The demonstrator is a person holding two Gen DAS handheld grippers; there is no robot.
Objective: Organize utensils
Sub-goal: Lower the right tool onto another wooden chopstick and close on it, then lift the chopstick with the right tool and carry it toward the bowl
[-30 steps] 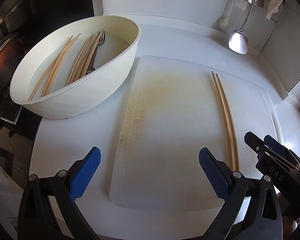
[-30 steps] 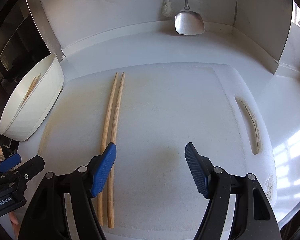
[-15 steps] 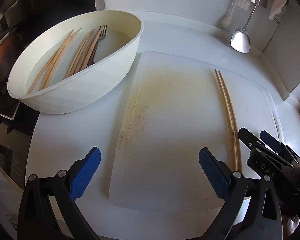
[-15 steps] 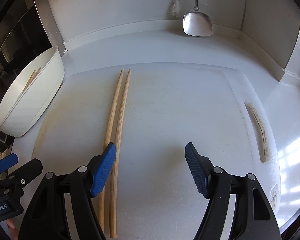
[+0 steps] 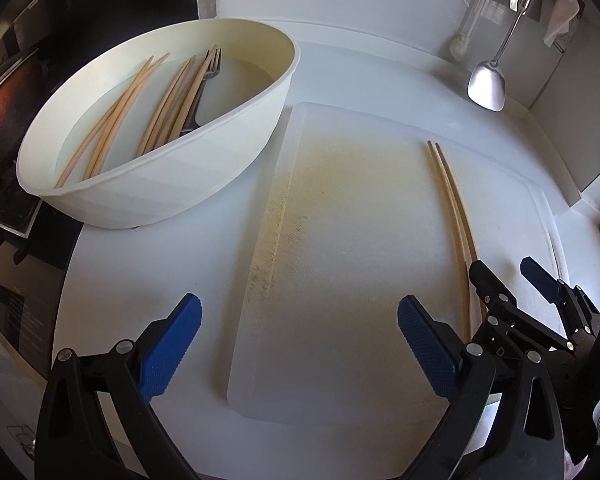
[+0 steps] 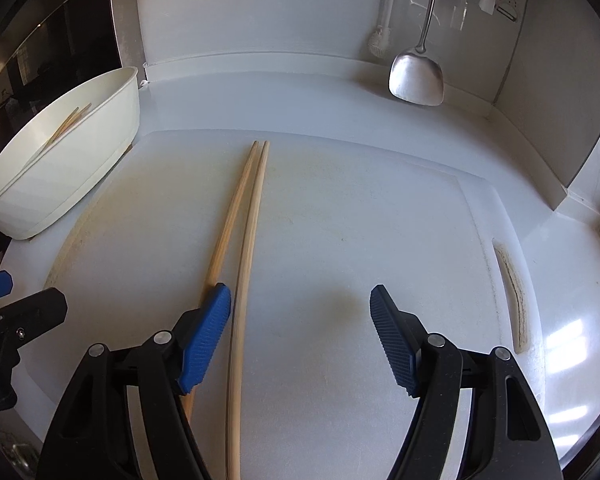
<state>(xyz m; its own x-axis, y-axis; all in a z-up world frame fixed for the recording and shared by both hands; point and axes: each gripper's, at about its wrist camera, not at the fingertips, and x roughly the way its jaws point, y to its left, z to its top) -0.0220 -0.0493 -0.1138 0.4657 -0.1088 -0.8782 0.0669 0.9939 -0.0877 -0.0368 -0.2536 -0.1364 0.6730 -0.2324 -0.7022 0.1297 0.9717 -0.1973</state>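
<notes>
A: Nearest first: what are the fingers doing?

B: The right gripper (image 6: 300, 332) has its blue fingers (image 6: 206, 338) spread wide with nothing between the pads. It hangs over the near part of the board (image 6: 380, 216). The left finger sits just over the near stretch of one chopstick; whether it touches the wood, I cannot tell.

A: And the other one?

B: The left gripper (image 5: 298, 354) is spread just as wide and empty, poised over the board's near left corner, one finger (image 5: 168, 354) above the bare white surface (image 5: 108, 280) beside the board.

A: Where is the pair?

B: The chopsticks (image 6: 246, 232) lie side by side on the board, running from its near edge toward its far edge, tips almost together at the far end. In the left view they sit on the board's right half (image 5: 454, 208), their near ends hidden behind the right gripper (image 5: 516, 292).

A: Further back?

B: A white bowl (image 5: 172, 184) stands on the surface at the board's far left corner, close to it. Inside lie more chopsticks (image 5: 128, 116) and a fork (image 5: 210, 72), leaning along its wall.

A: And beyond?

B: At the surface's far right corner a metal spatula (image 6: 418, 76) hangs against the wall, blade down near the surface, with a white brush (image 6: 380, 42) just beside it.
</notes>
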